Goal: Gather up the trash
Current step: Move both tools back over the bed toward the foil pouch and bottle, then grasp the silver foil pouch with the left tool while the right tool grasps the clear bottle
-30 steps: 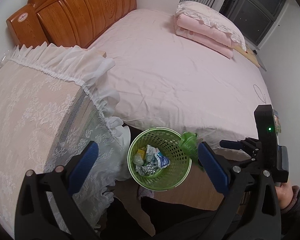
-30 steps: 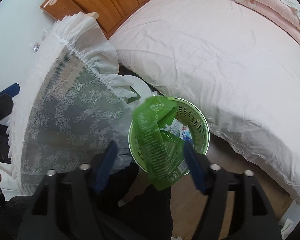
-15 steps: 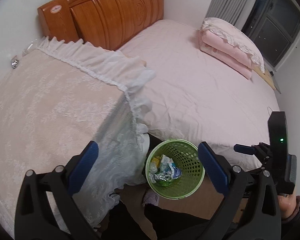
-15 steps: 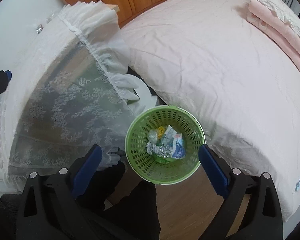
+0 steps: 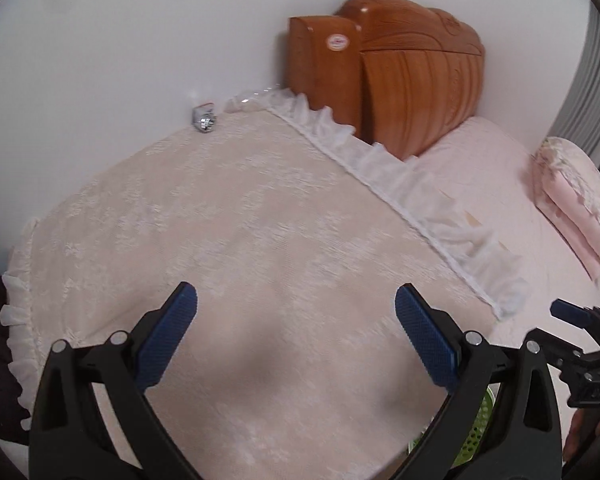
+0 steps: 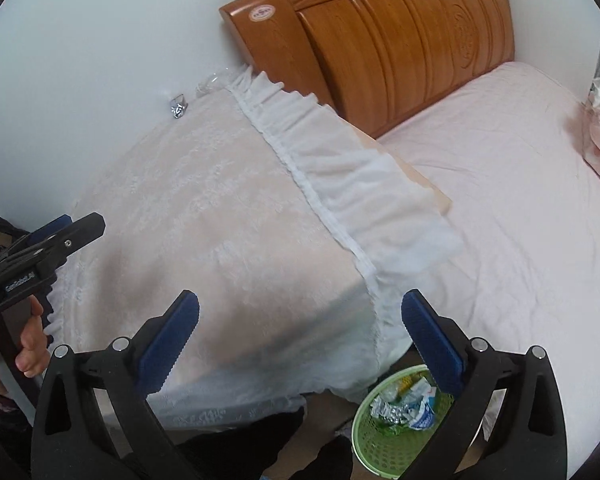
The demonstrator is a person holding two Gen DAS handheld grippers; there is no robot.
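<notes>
While two tools gape, one basket holds wrappers

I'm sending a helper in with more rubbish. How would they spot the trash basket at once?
Start at the bed with the pink sheet and carved wooden headboard. On the floor beside it, under the frilled corner of the lace-covered table, stands the trash basket. It is the only bright green thing: round, perforated, holding crumpled wrappers.

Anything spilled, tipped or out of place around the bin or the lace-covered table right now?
Nothing stands out. The green plastic mesh bin stands upright on the floor with crumpled wrappers inside, none spilled. The cream lace tablecloth lies flat.
</notes>
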